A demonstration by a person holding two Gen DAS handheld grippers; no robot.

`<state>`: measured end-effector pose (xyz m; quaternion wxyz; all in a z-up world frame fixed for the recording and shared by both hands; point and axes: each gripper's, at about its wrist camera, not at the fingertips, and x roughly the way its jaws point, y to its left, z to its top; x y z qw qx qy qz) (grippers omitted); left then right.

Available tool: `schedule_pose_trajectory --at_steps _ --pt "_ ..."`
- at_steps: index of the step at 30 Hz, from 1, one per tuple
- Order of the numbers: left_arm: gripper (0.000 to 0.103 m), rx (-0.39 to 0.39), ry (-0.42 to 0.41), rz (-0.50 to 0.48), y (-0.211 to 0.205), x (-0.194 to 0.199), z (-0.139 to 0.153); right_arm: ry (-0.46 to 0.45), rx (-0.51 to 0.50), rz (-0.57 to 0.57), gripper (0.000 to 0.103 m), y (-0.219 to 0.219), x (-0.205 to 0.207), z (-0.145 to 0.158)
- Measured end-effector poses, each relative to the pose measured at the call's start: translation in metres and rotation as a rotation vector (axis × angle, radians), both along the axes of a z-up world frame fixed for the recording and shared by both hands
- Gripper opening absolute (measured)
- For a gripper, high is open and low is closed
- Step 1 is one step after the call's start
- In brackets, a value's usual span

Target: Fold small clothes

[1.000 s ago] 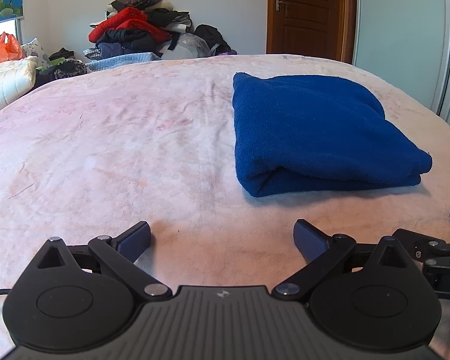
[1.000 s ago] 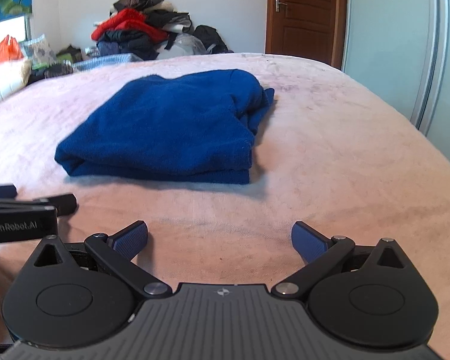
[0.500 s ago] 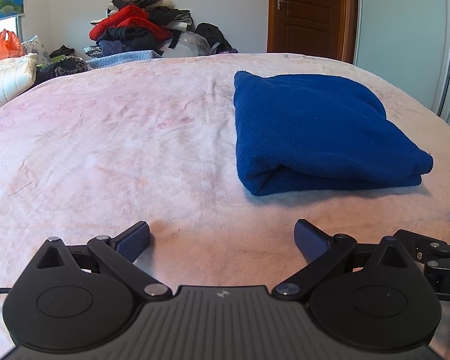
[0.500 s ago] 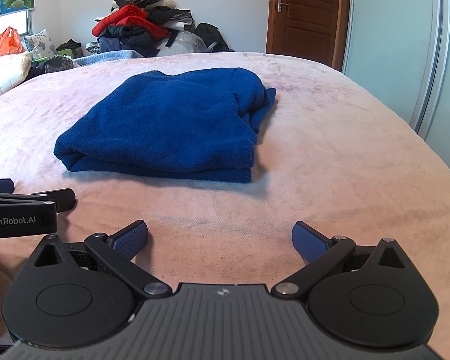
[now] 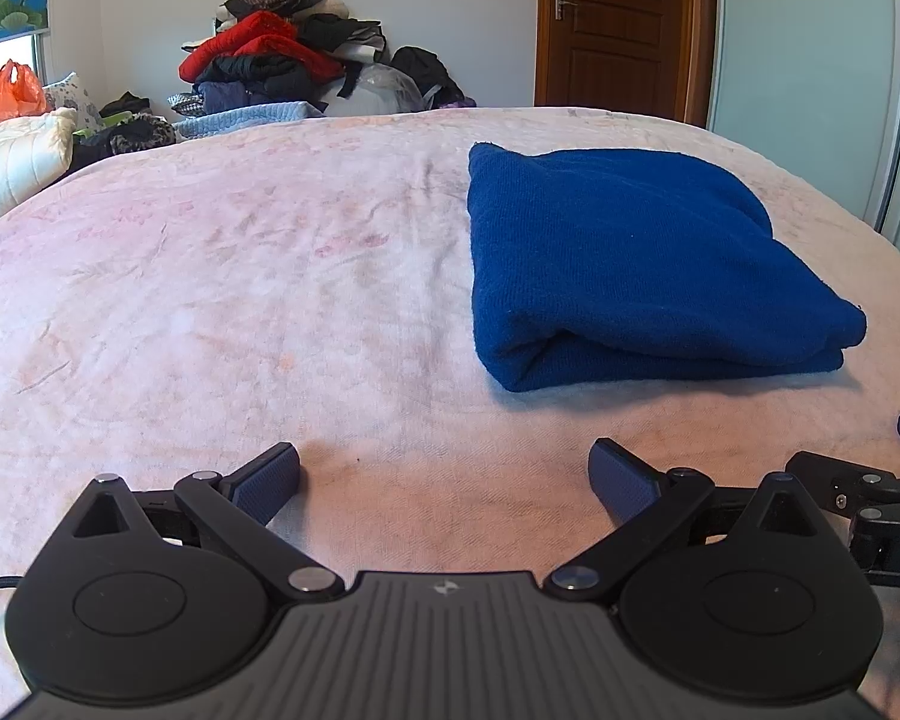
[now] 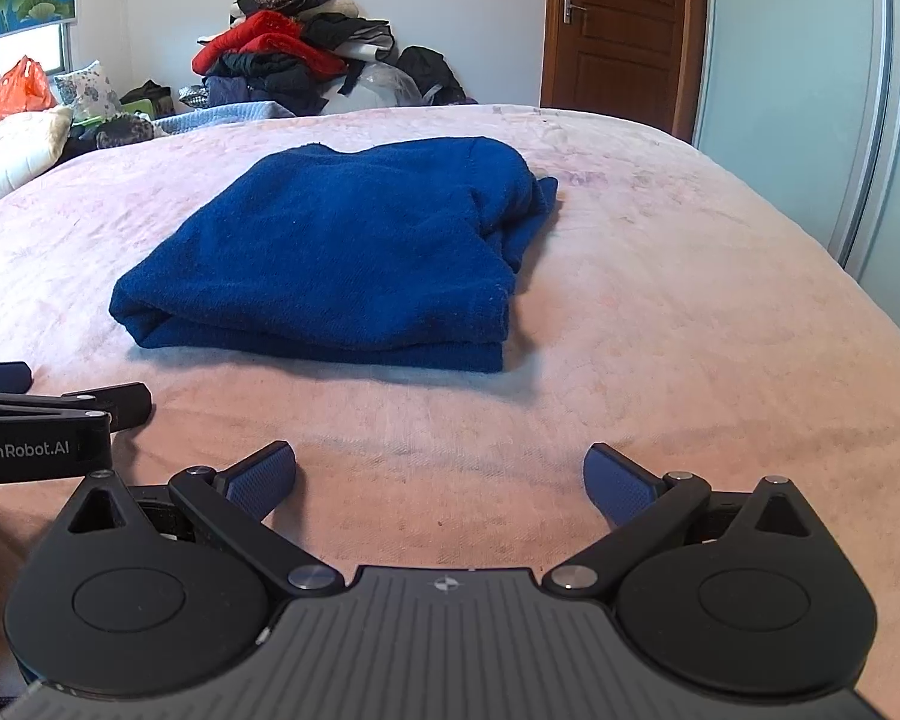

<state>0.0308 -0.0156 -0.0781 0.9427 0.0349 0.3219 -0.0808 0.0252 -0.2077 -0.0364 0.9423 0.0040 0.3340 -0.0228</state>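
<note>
Both grippers, left gripper and right gripper, hang spread and empty short of the blue garment, which lies folded on the bed, apparently finished.

L gripper & R gripper are held level, side by side, jaws spread wide; possibly a fingertip at R view's edge.

bed: pink cover, near | clothes pile: far wall | wooden door: far right | sliding wardrobe: right | window: far left, daylight
</note>
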Motion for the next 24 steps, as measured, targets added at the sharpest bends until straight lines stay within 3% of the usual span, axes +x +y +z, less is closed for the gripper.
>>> schedule_pose_trajectory --at_steps 24 --pt "0.103 -0.007 0.003 0.000 0.0000 -0.0005 -0.0002 0.005 -0.024 -0.002 0.103 0.0046 -0.0005 -0.0007"
